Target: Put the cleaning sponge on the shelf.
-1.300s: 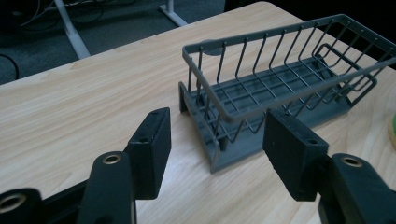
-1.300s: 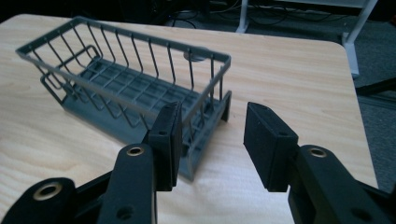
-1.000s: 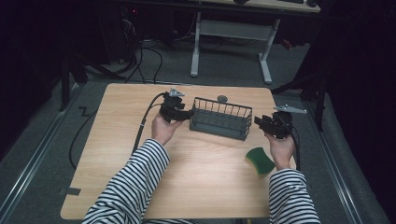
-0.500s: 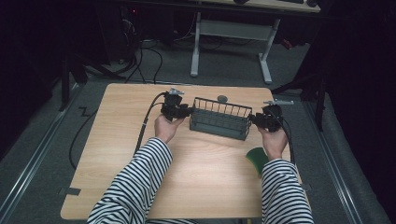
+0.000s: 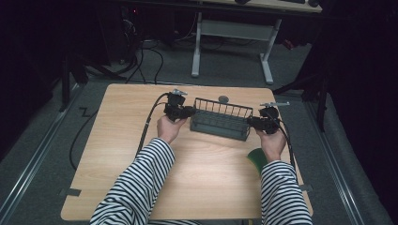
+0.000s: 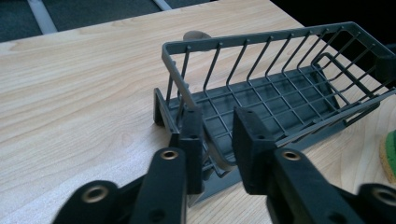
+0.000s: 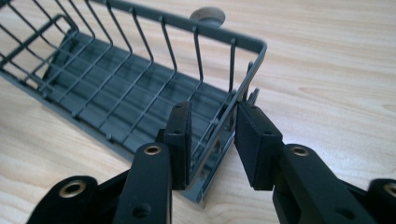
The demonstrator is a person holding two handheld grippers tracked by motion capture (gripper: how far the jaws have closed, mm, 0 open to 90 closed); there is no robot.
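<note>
From above, the person has a gripper at each short end of the dark wire basket (image 5: pixel 219 124), which sits on the wooden table (image 5: pixel 117 154). The left gripper (image 5: pixel 187 111) is at the basket's left end, the right gripper (image 5: pixel 253 123) at its right end. The reaching looks done to me; the lift or carry has not begun, since the basket rests flat on the wood. A green sponge (image 5: pixel 256 159) lies on the table just beside the right forearm, and a small round grey disc (image 5: pixel 223 99) sits beyond the basket's far rim. Neither is touching the basket.

In the left gripper view, the left gripper (image 6: pixel 217 135) straddles the basket's (image 6: pixel 280 98) end wall, one jaw outside, one over the mesh floor. The jaws have just been closing, with the end rim between them; a gap shows beside one pad, so I would not call the grip firm. The sponge (image 6: pixel 388 154) peeks in at the far right of the jaws.

In the right gripper view, the right gripper (image 7: pixel 212 140) likewise brackets the basket's (image 7: pixel 116 88) end wall, its jaws drawn in on the wire end. The disc (image 7: pixel 208 17) lies beyond the jaws, past the rim. Nothing blocks a straight lift, I reckon.
</note>
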